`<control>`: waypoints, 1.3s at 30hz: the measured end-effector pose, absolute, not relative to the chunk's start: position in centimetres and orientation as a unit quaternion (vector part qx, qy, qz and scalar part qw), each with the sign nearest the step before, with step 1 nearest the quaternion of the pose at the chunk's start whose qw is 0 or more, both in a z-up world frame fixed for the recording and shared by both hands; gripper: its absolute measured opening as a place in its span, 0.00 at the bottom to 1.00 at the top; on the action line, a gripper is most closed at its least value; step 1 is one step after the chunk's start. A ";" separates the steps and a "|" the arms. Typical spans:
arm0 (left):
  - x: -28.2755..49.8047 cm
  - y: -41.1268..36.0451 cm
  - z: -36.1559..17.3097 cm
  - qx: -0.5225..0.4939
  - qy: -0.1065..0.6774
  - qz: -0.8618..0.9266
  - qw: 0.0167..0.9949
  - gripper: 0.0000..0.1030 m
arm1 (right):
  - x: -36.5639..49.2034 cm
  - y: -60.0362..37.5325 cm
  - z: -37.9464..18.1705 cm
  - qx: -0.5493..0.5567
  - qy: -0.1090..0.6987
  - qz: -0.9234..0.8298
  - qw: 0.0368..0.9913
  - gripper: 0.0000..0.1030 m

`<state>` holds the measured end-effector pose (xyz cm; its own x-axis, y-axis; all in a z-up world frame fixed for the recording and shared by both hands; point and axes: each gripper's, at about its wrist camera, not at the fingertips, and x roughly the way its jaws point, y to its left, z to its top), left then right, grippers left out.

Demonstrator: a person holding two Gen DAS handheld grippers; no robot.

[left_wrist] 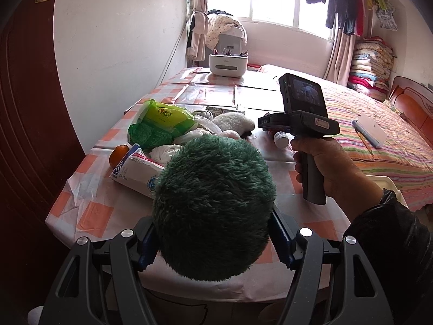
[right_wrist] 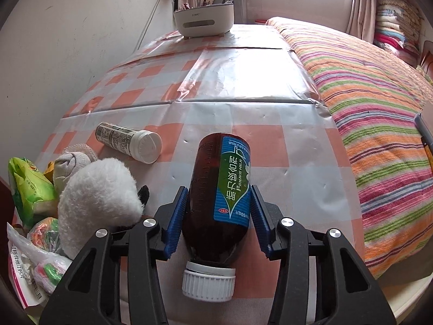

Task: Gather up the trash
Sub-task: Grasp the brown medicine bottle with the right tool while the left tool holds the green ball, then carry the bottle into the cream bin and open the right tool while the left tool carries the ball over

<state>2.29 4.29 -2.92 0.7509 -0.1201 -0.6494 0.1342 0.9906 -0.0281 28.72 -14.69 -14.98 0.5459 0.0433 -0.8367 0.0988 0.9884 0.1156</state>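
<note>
My left gripper (left_wrist: 213, 233) is shut on a fuzzy dark green plush thing (left_wrist: 213, 203), held above the near edge of the checked table (left_wrist: 89, 211). My right gripper (right_wrist: 217, 214) is shut on a brown medicine bottle (right_wrist: 219, 189) with a blue-green label and a white cap (right_wrist: 208, 284) pointing toward the camera. In the left wrist view the right gripper (left_wrist: 273, 131) is seen from the side, with the bottle's white cap (left_wrist: 281, 138) showing under it. A white-capped tube (right_wrist: 127, 142) lies on the table ahead to the left.
A pile sits at the table's left: green snack bag (left_wrist: 159, 124), tissue pack (left_wrist: 135, 173), orange (left_wrist: 118, 155), plastic bags, white plush toy (right_wrist: 97, 197). A white organizer box (right_wrist: 203, 19) stands at the far end. A striped bed (right_wrist: 379, 135) borders the right.
</note>
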 end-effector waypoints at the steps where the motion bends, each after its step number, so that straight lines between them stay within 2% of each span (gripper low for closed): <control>1: 2.3 4.2 -3.0 0.010 0.348 -0.068 0.935 0.64 | 28.7 -14.6 -15.0 0.072 0.475 -0.015 0.877 0.42; 12: 2.9 4.3 -3.5 -0.001 0.360 -0.074 0.930 0.64 | 25.0 -15.6 -13.1 0.091 0.451 0.005 0.888 0.41; 26: 2.7 3.5 -4.0 0.007 0.355 -0.093 0.930 0.64 | 15.8 -16.2 -10.8 0.127 0.423 0.047 0.896 0.41; 39: 2.1 -0.2 -4.0 0.033 0.359 -0.126 0.924 0.64 | 7.9 -18.8 -8.8 0.164 0.364 0.029 0.916 0.41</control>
